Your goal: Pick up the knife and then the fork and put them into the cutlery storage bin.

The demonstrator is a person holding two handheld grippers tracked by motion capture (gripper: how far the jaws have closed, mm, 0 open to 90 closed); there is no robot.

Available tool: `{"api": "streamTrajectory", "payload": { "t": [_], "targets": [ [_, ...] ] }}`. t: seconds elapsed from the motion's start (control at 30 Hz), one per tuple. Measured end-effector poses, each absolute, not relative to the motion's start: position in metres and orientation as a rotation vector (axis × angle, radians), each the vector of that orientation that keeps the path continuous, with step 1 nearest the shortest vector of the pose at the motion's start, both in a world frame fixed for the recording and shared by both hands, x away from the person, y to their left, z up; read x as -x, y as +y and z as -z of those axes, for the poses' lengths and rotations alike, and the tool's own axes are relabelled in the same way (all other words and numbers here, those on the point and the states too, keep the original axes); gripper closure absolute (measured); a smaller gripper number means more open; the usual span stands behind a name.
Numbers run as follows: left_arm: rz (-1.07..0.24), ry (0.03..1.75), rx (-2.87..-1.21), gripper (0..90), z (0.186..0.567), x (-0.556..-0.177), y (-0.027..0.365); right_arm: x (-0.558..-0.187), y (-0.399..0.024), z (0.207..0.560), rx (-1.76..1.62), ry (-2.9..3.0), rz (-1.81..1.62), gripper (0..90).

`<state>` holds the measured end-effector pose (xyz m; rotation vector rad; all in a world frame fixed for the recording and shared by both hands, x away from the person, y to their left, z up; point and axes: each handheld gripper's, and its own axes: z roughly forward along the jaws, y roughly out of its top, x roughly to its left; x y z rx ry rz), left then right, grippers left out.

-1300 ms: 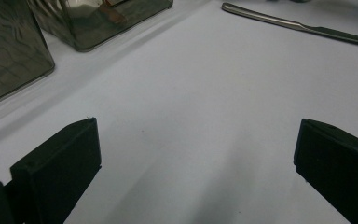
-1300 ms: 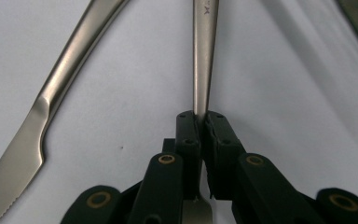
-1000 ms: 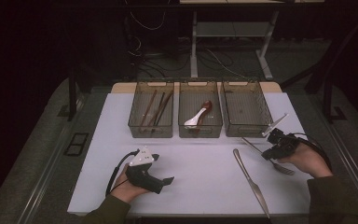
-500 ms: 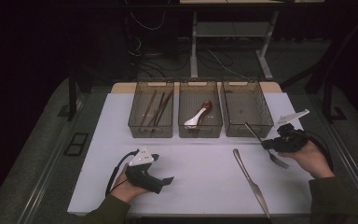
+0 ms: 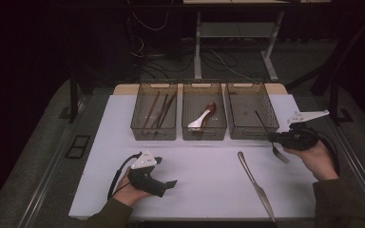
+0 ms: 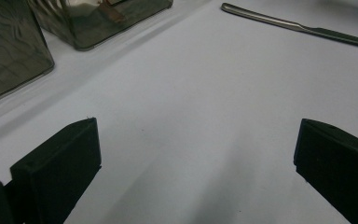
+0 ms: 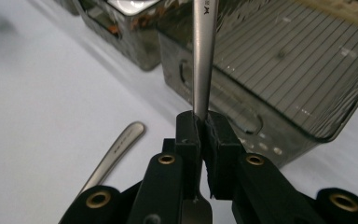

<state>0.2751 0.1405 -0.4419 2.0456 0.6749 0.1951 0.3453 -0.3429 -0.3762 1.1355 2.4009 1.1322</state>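
Right tool (image 5: 276, 138) clamps a slim silver metal fork (image 5: 271, 135) by its handle, lifted off the white bench (image 5: 204, 175) beside the right-hand smoky transparent plastic bin (image 5: 251, 111). Left tool (image 5: 170, 183) rests on the bench with jaws wide apart. A silver table knife (image 5: 255, 185) lies nearby.

The high view looks forward and down from above the person's side, taking in the whole white tabletop (image 5: 209, 185) with three bins toward 12 o'clock. The left gripper view sits low and close over the tabletop, facing the knife (image 6: 303, 28) at 1 o'clock, which the high view also shows (image 5: 255, 183). The right gripper view looks along its tongs (image 7: 204, 126), very near the right bin (image 7: 279, 88), shared with the high view (image 5: 252, 111).
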Motion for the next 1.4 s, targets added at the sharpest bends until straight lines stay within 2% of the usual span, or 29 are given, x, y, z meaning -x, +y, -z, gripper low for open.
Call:
{"api": "streamTrajectory", "payload": {
  "t": [0.47, 0.97, 1.4],
  "targets": [
    [-0.196, 0.680, -2.044, 0.0, 0.442, -0.275, 0.140, -0.367, -0.344, 0.359, -1.146, 2.278, -1.234, 84.1],
    [-0.195, 0.679, -2.043, 0.0, 0.442, -0.275, 0.141, -0.411, -0.336, 0.334, -1.172, 2.187, -1.261, 84.1],
    [-0.195, 0.677, -2.043, 0.0, 0.442, -0.275, 0.141, -0.451, -0.330, 0.347, -1.233, 2.187, -1.186, 84.1]
  ]
}}
